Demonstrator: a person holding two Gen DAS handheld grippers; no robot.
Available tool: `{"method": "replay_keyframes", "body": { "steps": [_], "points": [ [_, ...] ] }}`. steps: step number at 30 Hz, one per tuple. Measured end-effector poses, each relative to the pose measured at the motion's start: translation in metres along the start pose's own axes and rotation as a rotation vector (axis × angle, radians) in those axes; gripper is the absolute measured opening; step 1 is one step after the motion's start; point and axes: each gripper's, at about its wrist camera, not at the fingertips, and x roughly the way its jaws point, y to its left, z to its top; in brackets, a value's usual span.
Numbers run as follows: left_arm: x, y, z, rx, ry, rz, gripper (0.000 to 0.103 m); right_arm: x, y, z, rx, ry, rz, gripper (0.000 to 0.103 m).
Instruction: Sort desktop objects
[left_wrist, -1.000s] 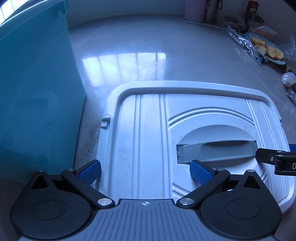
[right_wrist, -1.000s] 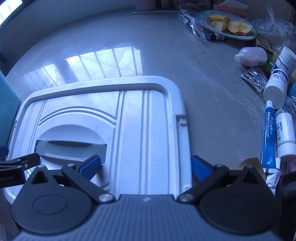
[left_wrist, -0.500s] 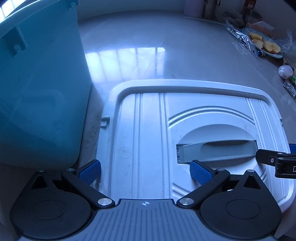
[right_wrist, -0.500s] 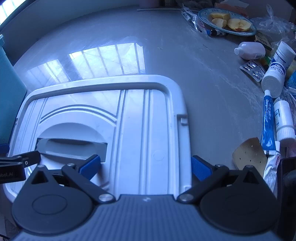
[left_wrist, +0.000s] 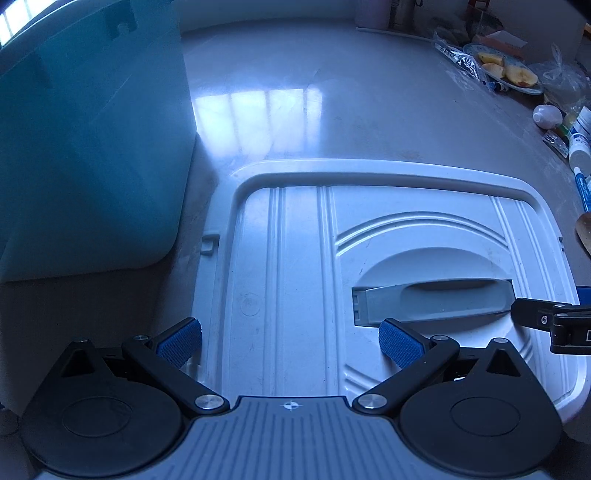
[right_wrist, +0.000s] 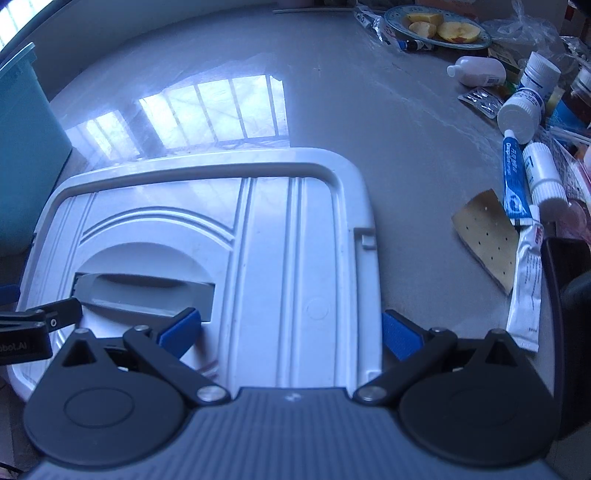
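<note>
In the left wrist view, the left gripper (left_wrist: 290, 341) stood wide open and held nothing, its blue pads straddling the near left edge of a white lid (left_wrist: 295, 266) that lay flat on the grey table (left_wrist: 369, 110), with a teal bin (left_wrist: 88, 147) just beside the lid on the left and the lid's grey handle (left_wrist: 432, 301) toward the right. In the right wrist view, the right gripper (right_wrist: 290, 332) was likewise spread wide and empty over the lid's near right edge, while a blue tube (right_wrist: 513, 179), white bottles (right_wrist: 522, 110), a tan patch (right_wrist: 487, 236) and a plate of apple slices (right_wrist: 439, 27) lay apart from the lid at the right and far right.
</note>
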Motion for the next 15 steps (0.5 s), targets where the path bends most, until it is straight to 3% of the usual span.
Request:
{"method": "replay_keyframes", "body": {
  "steps": [15],
  "points": [
    [-0.030,0.014,-0.060,0.030,-0.005,-0.014,0.103,-0.025,0.016,-0.056,0.032,0.012,-0.005,0.103]
  ]
}}
